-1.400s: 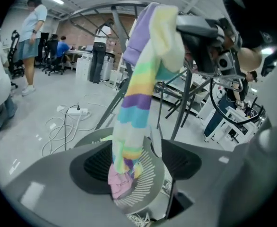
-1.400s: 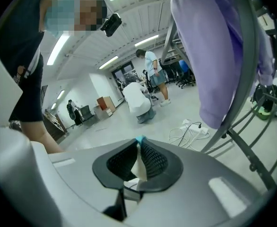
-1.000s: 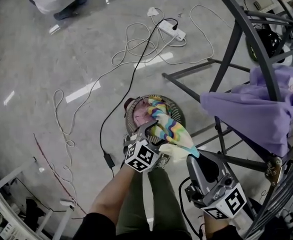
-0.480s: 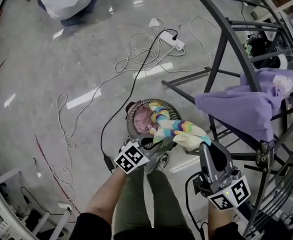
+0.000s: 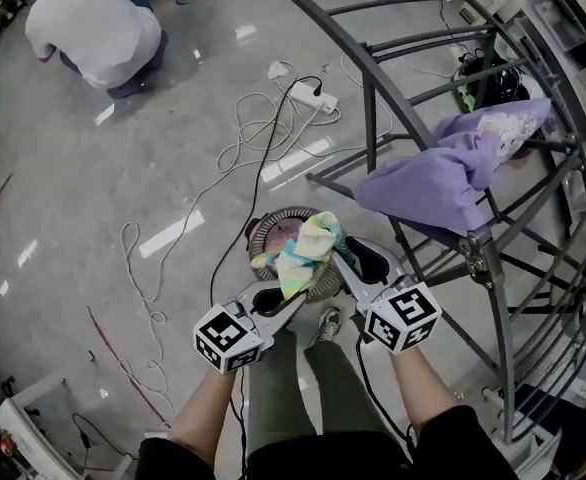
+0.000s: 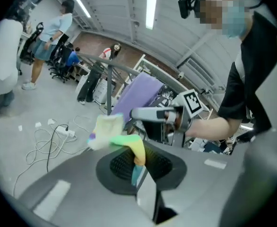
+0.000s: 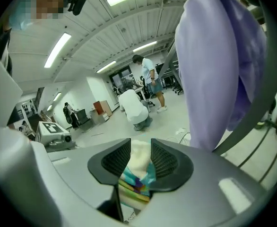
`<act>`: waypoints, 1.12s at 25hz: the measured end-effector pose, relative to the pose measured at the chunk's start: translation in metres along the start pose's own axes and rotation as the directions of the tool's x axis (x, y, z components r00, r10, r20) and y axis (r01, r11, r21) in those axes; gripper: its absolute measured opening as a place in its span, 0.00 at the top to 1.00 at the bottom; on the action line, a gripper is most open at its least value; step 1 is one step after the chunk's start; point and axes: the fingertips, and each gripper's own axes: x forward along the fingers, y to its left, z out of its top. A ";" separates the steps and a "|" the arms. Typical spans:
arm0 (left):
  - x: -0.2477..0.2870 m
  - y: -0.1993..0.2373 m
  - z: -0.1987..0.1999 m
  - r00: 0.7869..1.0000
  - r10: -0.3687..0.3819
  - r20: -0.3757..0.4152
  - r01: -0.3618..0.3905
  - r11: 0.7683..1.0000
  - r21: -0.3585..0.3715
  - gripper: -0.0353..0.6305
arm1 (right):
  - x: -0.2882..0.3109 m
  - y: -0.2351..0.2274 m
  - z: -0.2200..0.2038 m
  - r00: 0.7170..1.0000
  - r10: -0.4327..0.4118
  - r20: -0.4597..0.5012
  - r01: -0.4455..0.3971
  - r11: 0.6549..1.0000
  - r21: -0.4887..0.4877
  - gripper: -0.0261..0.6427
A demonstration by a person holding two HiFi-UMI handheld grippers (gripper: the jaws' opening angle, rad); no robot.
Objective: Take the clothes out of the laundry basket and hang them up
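A rainbow-striped cloth (image 5: 305,253) hangs above the round laundry basket (image 5: 265,236) on the floor. My left gripper (image 5: 295,296) is shut on the cloth's lower edge; in the left gripper view the cloth (image 6: 114,132) trails out from the pinched jaws (image 6: 137,167). My right gripper (image 5: 341,263) reaches in from the right. Its jaws (image 7: 139,167) have just been opening, and the cloth (image 7: 138,162) lies loosely between the pads. A purple garment (image 5: 443,173) is draped over the grey drying rack (image 5: 478,258).
The rack's curved bars (image 5: 373,78) arc over the right side, close to my right arm. White cables and a power strip (image 5: 308,93) sprawl on the floor behind the basket. A person (image 5: 93,33) crouches at the far left.
My left gripper closed on the striped cloth and lifted it up off the basket. The right gripper swung in toward the cloth and its jaws spread apart.
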 end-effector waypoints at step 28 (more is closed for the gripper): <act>-0.098 -0.139 0.277 0.935 0.088 0.344 -0.121 0.990 0.075 0.89 | -0.047 0.111 -0.015 0.986 0.124 -0.107 -0.143 0.972 -0.186 0.62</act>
